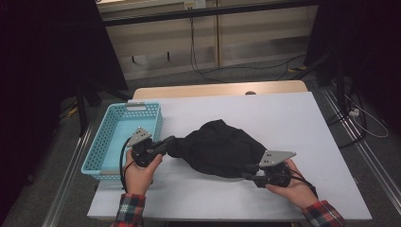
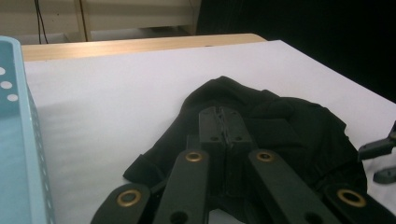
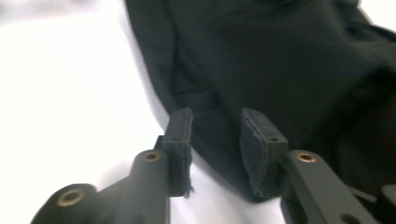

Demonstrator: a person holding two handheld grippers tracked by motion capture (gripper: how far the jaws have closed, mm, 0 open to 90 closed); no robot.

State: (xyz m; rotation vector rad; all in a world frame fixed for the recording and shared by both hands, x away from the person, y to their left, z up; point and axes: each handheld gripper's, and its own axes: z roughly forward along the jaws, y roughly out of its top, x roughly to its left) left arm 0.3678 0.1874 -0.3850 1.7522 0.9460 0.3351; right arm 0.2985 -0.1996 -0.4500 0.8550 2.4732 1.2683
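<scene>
Pinching the black cloth [image 2: 261,121], the left gripper [image 2: 226,122] stays out; right gripper [image 3: 215,135] jaws stand apart, cloth edge between them.

One garment, one basket, two claws, one worktop.

A single crumpled black garment [image 1: 220,149] lies on the one white worktop [image 1: 293,118]. Left of the garment stands one light-blue plastic basket [image 1: 124,113]. Two hand-held claws count up: the left claw [image 1: 166,143] at the garment's left edge, the right claw [image 1: 249,175] at its lower right edge.
</scene>
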